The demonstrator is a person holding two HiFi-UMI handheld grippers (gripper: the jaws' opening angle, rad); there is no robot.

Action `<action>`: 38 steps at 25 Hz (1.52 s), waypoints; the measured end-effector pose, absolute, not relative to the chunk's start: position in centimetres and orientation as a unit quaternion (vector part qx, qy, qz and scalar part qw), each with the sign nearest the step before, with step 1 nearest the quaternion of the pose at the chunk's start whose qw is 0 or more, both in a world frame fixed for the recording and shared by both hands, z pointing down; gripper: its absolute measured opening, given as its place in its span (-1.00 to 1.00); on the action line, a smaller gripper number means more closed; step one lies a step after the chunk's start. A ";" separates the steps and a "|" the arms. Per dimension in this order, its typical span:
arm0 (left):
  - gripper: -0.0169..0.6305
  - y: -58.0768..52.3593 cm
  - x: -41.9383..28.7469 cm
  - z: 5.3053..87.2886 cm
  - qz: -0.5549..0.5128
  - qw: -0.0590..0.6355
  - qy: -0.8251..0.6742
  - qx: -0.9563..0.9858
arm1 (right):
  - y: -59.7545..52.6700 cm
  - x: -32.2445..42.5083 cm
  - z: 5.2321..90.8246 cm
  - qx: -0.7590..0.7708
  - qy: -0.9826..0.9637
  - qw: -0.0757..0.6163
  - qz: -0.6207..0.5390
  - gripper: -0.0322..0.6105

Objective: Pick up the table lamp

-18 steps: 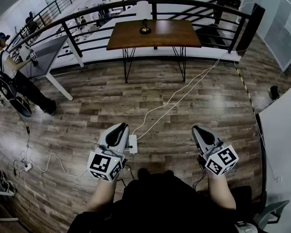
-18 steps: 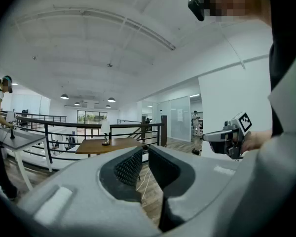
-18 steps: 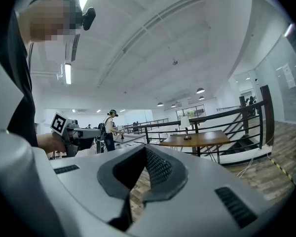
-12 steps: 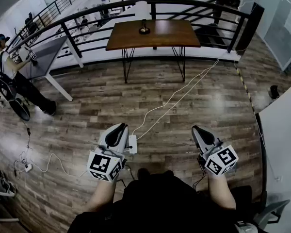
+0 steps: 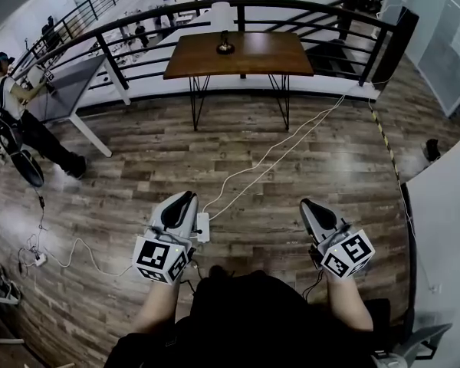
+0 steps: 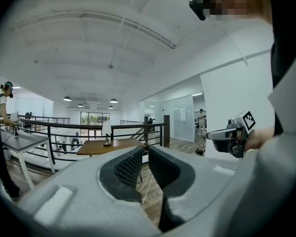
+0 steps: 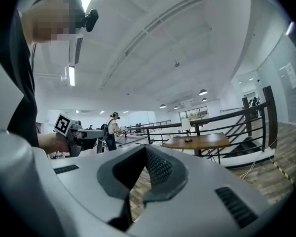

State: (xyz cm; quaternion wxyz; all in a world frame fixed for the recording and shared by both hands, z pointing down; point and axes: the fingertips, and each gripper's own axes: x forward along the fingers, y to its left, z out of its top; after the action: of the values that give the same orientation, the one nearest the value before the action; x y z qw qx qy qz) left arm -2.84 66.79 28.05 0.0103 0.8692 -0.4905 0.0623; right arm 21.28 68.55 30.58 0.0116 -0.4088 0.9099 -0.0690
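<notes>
The table lamp (image 5: 225, 31), with a white shade and a dark base, stands on the brown wooden table (image 5: 253, 56) by the railing, far ahead across the floor. It appears small in the left gripper view (image 6: 106, 134) and in the right gripper view (image 7: 187, 130). My left gripper (image 5: 185, 201) and my right gripper (image 5: 307, 207) are held level in front of my body, side by side, far short of the table. Both are shut with nothing between the jaws, as the left gripper (image 6: 144, 150) and the right gripper (image 7: 146, 149) show close up.
A black railing (image 5: 138, 25) runs behind the table. White cables (image 5: 276, 152) cross the wooden floor to a power strip (image 5: 202, 227) near my feet. Another person (image 5: 15, 121) stands at a grey table (image 5: 69, 90) on the left. A white surface (image 5: 445, 205) borders the right.
The whole view has drifted slightly left and the person at the left has shifted. Both grippers keep the same pose, shut and empty.
</notes>
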 end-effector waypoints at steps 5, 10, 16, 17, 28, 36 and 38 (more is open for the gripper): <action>-0.81 66.2 -1.4 28.1 0.058 0.006 -0.497 0.866 | 68.0 22.7 30.7 -0.400 0.914 0.010 -0.059 -0.86; -0.81 63.8 -0.2 28.9 0.062 0.015 -0.500 0.864 | 65.5 23.9 31.1 -0.396 0.916 0.016 -0.067 -0.86; -0.81 57.9 -0.8 29.5 0.052 0.015 -0.502 0.863 | 59.9 23.4 31.6 -0.397 0.915 0.015 -0.072 -0.86; -0.81 56.5 -0.9 29.6 0.050 0.015 -0.502 0.863 | 58.5 23.2 31.7 -0.397 0.915 0.014 -0.071 -0.86; -0.81 38.0 -5.1 28.0 0.039 0.000 -0.501 0.864 | 39.2 18.5 30.0 -0.387 0.919 0.032 -0.065 -0.86; -0.82 28.1 -7.8 27.4 0.044 -0.005 -0.490 0.871 | 28.2 14.4 28.8 -0.380 0.922 0.044 -0.063 -0.86; -0.81 25.9 -8.0 27.3 0.042 -0.003 -0.489 0.871 | 26.0 14.0 29.0 -0.378 0.923 0.040 -0.066 -0.86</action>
State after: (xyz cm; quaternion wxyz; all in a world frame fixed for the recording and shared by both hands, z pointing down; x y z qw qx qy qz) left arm -8.00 25.88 27.31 -0.0027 0.8711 -0.4893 0.0419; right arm 13.98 26.01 28.96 0.0398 -0.3781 0.9225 -0.0663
